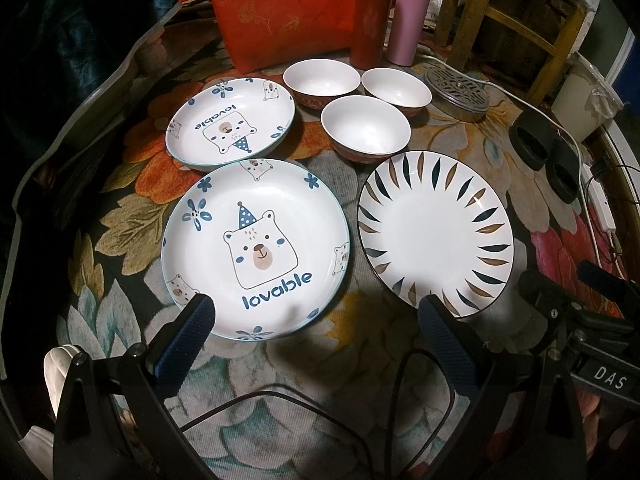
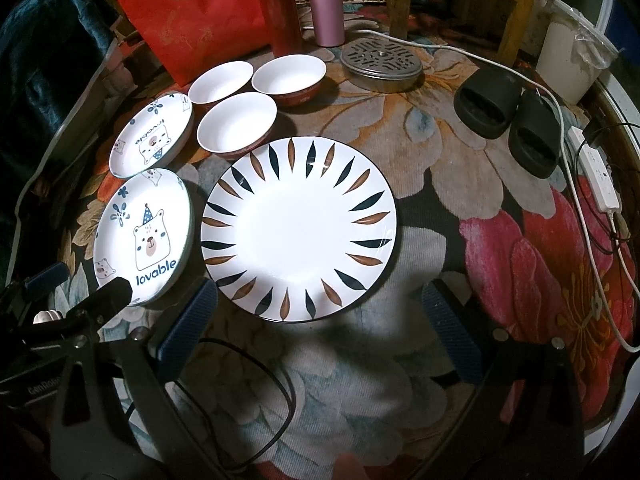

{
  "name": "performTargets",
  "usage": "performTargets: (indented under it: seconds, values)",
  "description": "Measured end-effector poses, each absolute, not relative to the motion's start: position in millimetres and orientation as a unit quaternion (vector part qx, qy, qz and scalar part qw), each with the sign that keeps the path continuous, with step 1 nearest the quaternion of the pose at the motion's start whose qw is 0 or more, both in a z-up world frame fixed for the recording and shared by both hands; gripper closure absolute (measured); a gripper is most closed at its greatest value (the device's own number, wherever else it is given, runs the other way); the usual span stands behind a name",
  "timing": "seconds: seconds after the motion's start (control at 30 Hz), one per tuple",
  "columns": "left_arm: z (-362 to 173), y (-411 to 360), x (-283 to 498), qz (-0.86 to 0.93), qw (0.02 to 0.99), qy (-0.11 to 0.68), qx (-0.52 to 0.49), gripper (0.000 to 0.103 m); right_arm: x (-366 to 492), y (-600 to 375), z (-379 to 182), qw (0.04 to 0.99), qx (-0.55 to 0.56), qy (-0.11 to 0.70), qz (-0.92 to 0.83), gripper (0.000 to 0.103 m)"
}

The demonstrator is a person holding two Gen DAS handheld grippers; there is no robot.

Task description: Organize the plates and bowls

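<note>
Both jaws spread wide, holding nothing. Left gripper [image 1: 316,316] hovers over near bear plate [image 1: 256,248]; right gripper [image 2: 320,300] over leaf plate [image 2: 298,230]. Far bear plate [image 1: 230,122] and three bowls [image 1: 366,128] sit behind, all on floral cloth [image 2: 440,184].

Left gripper [image 1: 316,320]: black frame, blue ribbed pads, silver screws, black cable; right gripper [image 2: 320,312] alike, bearing a "DAS" label.

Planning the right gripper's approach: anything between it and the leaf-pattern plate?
Nothing; right wrist view shows only bare floral cloth between the open right gripper and the leaf-pattern plate.
</note>
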State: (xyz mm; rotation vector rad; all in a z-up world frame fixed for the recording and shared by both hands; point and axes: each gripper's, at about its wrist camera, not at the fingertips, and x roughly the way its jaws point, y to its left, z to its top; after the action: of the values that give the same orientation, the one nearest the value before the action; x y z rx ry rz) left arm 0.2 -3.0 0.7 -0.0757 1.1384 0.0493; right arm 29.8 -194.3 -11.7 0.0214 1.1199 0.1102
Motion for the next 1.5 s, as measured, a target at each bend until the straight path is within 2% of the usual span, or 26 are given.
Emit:
performTargets:
  seconds: [0.87, 1.5]
  values:
    - [0, -3, 0, 0.022, 0.841, 0.54, -0.036, 0.001, 30, -195, -13, 0.845, 0.011, 0.532, 0.052, 0.0]
    - [-20, -14, 4, 0.018, 0.832, 0.551, -0.056, 0.001, 31, -206, -25, 0.836, 0.026, 0.546, 0.042, 0.0]
